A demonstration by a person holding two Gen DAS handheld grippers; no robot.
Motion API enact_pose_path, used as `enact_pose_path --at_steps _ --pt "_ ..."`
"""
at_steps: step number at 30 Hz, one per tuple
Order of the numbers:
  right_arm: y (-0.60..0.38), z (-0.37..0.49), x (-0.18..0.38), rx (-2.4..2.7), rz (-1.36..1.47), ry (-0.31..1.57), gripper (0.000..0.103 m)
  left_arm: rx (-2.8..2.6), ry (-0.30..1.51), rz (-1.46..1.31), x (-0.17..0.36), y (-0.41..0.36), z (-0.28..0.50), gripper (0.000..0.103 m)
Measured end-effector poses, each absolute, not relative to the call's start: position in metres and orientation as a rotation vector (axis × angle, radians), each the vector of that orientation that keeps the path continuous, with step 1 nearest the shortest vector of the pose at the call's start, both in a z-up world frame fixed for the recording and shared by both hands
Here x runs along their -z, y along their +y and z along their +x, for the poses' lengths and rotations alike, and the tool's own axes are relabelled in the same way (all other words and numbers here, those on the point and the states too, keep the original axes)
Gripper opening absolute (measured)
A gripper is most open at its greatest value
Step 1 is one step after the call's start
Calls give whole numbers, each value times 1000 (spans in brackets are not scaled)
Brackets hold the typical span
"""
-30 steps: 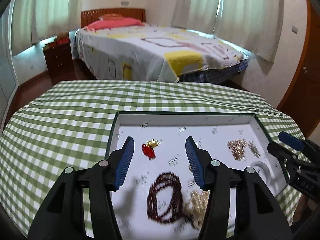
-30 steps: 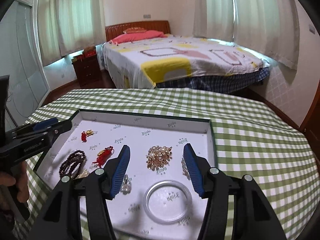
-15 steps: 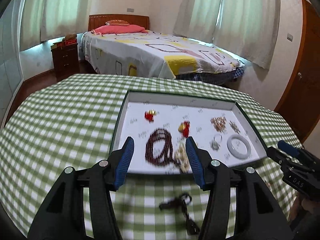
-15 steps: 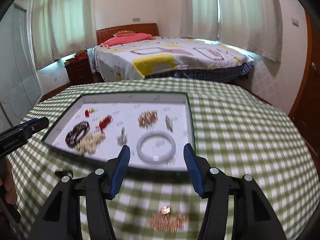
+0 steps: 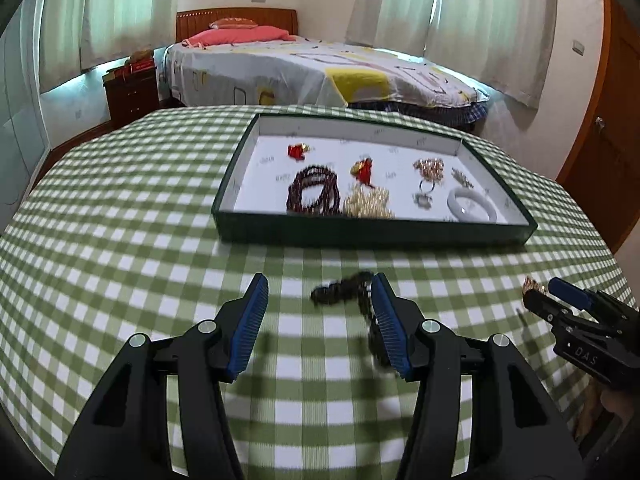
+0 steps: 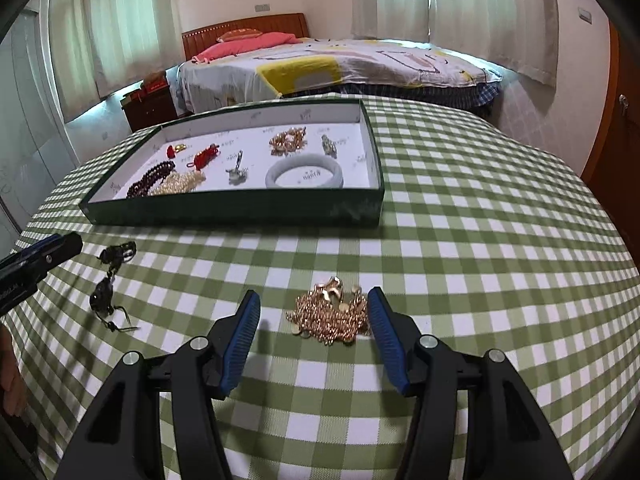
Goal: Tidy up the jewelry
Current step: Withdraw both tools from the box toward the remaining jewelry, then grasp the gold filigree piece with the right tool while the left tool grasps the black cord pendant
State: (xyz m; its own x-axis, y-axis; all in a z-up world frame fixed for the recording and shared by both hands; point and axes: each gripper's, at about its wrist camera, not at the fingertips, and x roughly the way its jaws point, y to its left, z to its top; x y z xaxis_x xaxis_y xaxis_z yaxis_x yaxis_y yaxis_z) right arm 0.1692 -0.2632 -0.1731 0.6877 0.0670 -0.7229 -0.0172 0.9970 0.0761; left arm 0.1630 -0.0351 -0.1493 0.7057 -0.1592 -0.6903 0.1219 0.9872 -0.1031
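A dark green tray [image 5: 372,236] [image 6: 240,210] with a white floor holds dark red beads [image 5: 314,194], pearl beads [image 5: 368,204], red charms, a gold chain and a pale jade bangle [image 6: 304,172]. My left gripper [image 5: 318,304] is open over the cloth, with a dark bead string [image 5: 348,290] [image 6: 110,280] lying between its tips. My right gripper [image 6: 314,312] is open, with a gold chain pile [image 6: 330,314] between its tips on the cloth. The right gripper also shows in the left wrist view [image 5: 560,300].
The round table has a green checked cloth [image 6: 460,240]. A bed [image 5: 320,72] and a dark nightstand [image 5: 130,94] stand beyond it. A wooden door [image 5: 608,120] is at the right.
Both grippers have pulled back from above the tray to the near cloth. The dark bead string and the gold pile now lie between their open tips.
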Motion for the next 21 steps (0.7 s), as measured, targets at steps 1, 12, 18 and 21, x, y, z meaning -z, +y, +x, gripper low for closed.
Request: enact_pose_path --at_steps 1,12,18,21 --pt "-264 169 173 -46 67 812 55 156 780 -53 152 -35 162 52" --pt "-265 172 178 -21 49 837 46 166 809 -47 161 -42 155 52" --pt "-273 168 177 -8 64 830 22 179 818 -40 163 -48 153 52" --pt "-270 166 176 -14 58 827 17 184 821 -43 163 -49 152 52"
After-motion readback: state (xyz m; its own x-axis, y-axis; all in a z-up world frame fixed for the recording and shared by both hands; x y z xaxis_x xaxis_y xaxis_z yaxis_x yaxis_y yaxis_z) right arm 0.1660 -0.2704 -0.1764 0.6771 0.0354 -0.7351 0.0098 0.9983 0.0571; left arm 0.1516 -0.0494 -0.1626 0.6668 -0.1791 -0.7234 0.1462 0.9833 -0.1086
